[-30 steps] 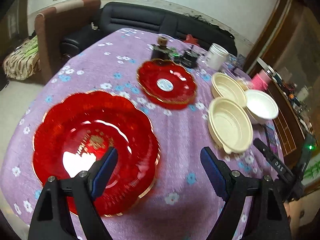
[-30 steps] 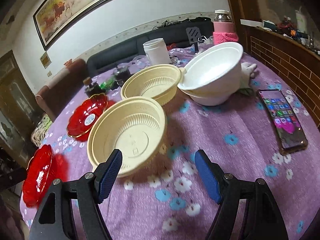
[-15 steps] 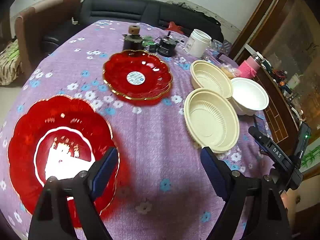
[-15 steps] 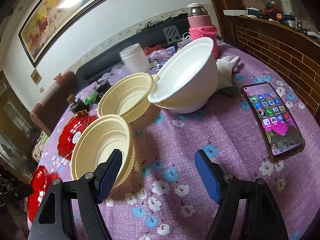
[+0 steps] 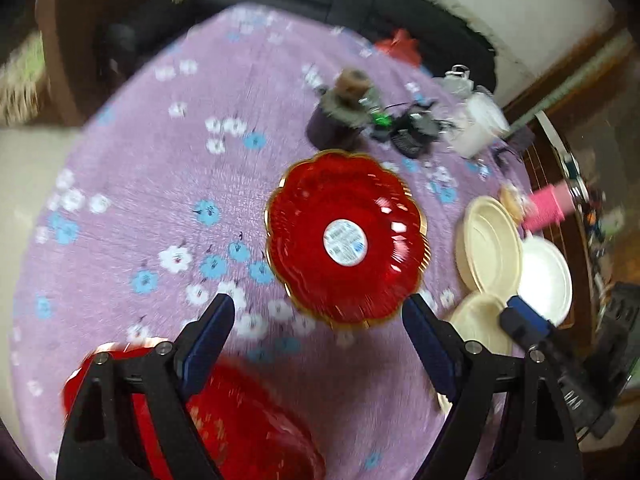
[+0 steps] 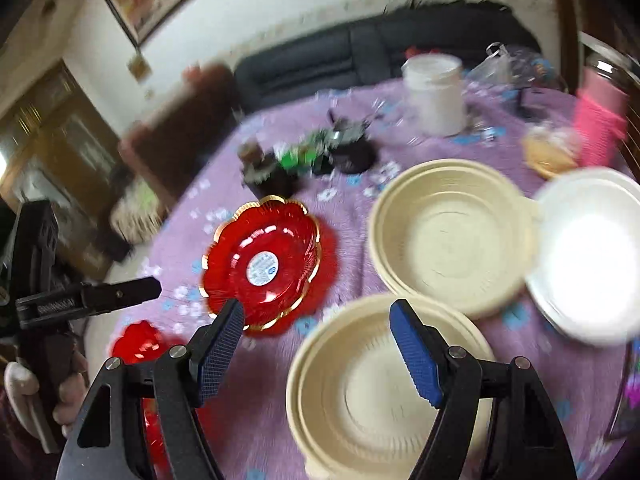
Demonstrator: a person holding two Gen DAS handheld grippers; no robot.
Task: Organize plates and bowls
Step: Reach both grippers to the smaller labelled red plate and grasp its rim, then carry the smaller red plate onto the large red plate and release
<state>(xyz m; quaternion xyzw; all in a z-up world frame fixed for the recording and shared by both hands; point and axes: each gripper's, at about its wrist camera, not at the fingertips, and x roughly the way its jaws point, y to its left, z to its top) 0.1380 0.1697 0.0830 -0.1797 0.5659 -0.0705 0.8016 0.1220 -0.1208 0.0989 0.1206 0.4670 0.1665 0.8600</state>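
My left gripper (image 5: 316,344) is open and empty above the purple flowered tablecloth. A small red scalloped plate (image 5: 344,236) with a white sticker lies just ahead of it. A larger red plate (image 5: 240,420) lies under its left finger. My right gripper (image 6: 316,344) is open and empty, hovering over the near cream bowl (image 6: 384,396). A second cream bowl (image 6: 452,232) sits beyond it, touching a white bowl (image 6: 588,256) at the right. The small red plate (image 6: 264,264) shows left of the bowls. Both views are motion-blurred.
A white jar (image 6: 434,94), a pink-sleeved bottle (image 6: 600,120), dark small gadgets (image 6: 316,152) and a small dark pot (image 5: 340,120) stand at the table's far side. A phone (image 6: 628,396) lies at the right edge. A dark sofa (image 6: 360,56) stands behind.
My left gripper has swung forward from the large red plate toward the small red plate. My right gripper has turned left, from the white bowl to over the near cream bowl.
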